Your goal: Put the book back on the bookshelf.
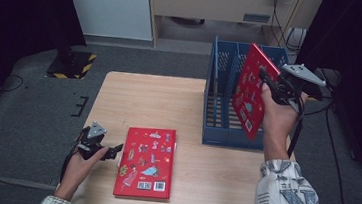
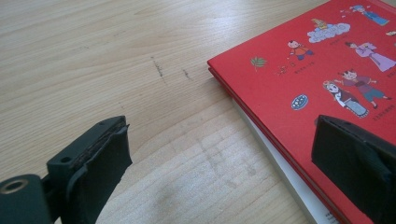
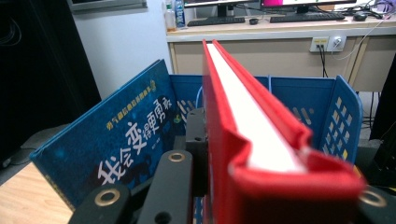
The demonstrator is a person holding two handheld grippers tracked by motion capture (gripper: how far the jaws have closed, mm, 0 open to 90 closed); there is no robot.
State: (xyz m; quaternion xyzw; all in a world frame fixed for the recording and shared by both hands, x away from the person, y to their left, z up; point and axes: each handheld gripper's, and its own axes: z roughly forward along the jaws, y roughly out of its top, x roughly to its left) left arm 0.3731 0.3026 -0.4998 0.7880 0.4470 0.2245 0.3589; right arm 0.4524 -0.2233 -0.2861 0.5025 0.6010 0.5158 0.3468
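A red hardcover book (image 1: pixel 146 162) with cartoon figures lies flat near the wooden table's front edge. My left gripper (image 1: pixel 114 151) rests just left of it, low over the table. Its jaws stand open, one over bare wood and the other over the corner of the book's cover (image 2: pixel 317 70), with nothing gripped. My right gripper (image 1: pixel 267 82) is shut on a second red book (image 1: pixel 249 91), held upright and tilted above the blue rack (image 1: pixel 216 130). In the right gripper view this book (image 3: pixel 243 130) runs edge-on between the jaws, its white pages up.
A dark blue book (image 3: pixel 116 144) with yellow and white lettering leans inside the blue rack (image 3: pixel 345 116). Bare tabletop (image 1: pixel 144 98) spreads left of the rack. A yellow-and-black striped stand base (image 1: pixel 72 64) sits on the floor beyond the table. A desk with keyboards stands behind.
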